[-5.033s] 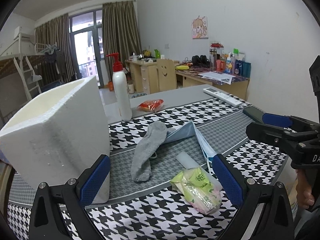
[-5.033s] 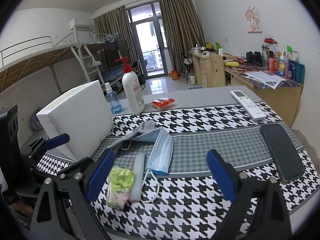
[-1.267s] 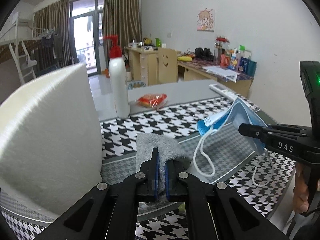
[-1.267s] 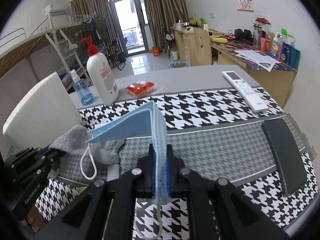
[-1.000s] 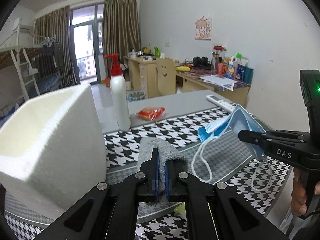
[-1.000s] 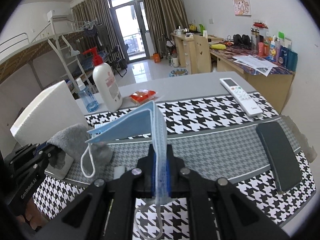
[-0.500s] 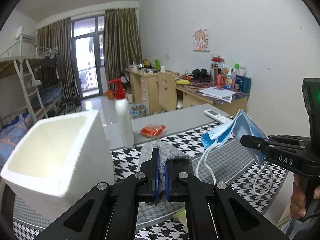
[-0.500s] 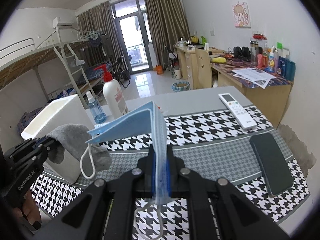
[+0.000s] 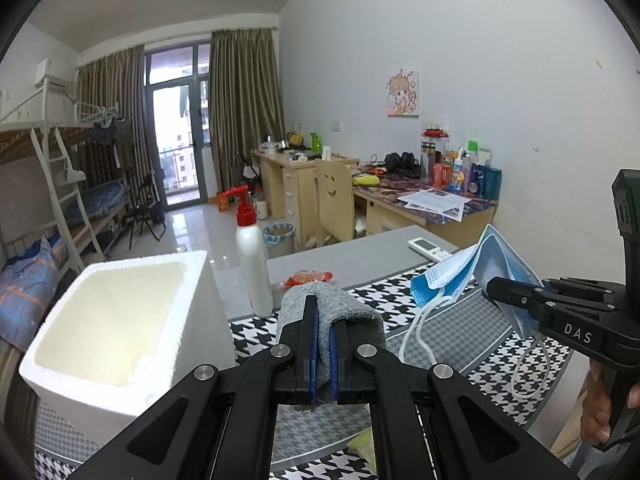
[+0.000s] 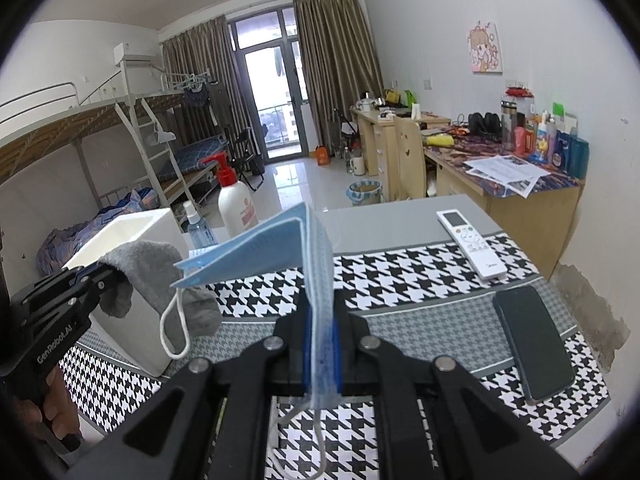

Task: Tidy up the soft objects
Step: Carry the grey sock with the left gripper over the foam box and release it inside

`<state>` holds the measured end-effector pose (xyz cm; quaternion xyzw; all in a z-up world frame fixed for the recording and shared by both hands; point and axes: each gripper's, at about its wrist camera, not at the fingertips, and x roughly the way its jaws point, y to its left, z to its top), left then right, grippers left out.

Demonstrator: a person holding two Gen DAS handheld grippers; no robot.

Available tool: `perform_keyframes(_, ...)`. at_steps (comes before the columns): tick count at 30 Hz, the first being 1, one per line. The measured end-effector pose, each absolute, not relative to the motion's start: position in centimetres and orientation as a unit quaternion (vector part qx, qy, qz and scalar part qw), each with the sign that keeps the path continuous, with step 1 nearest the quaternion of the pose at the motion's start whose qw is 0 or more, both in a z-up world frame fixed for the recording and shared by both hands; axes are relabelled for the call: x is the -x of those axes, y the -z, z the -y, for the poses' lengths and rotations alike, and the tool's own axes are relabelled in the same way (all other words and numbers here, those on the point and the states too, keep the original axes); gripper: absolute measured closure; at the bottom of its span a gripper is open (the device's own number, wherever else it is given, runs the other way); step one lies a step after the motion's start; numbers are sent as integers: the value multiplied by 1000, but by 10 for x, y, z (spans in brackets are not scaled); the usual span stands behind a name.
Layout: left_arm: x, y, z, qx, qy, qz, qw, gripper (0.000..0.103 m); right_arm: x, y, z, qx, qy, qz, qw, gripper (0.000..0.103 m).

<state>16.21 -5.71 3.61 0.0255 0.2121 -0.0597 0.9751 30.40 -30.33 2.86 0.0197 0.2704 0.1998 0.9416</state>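
My left gripper [image 9: 323, 344] is shut on a grey sock [image 9: 354, 308] and holds it in the air to the right of the open white foam box [image 9: 120, 320]. In the right wrist view the left gripper [image 10: 105, 273] and the sock [image 10: 160, 268] hang in front of the box [image 10: 132, 226]. My right gripper [image 10: 321, 336] is shut on a blue face mask [image 10: 260, 252], lifted above the table with its ear loop dangling. The mask [image 9: 472, 272] and right gripper [image 9: 516, 300] show at the right of the left wrist view.
A houndstooth cloth [image 10: 400, 276] covers the table. On it are a red-pump white bottle [image 9: 252, 268], a small spray bottle [image 10: 196, 224], a red snack packet [image 9: 306, 278], a white remote [image 10: 474, 242], a black phone [image 10: 532, 340] and a green packet [image 9: 362, 446].
Both grippers have risen higher above the table with the sock and the mask still held. The foam box's open top has come into view below the left gripper.
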Motion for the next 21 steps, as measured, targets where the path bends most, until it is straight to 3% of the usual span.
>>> perform_keyframes(21,-156,-72,49,-32,45,-173,983,98,-298,-58,297,-17,-215,-227,950,92)
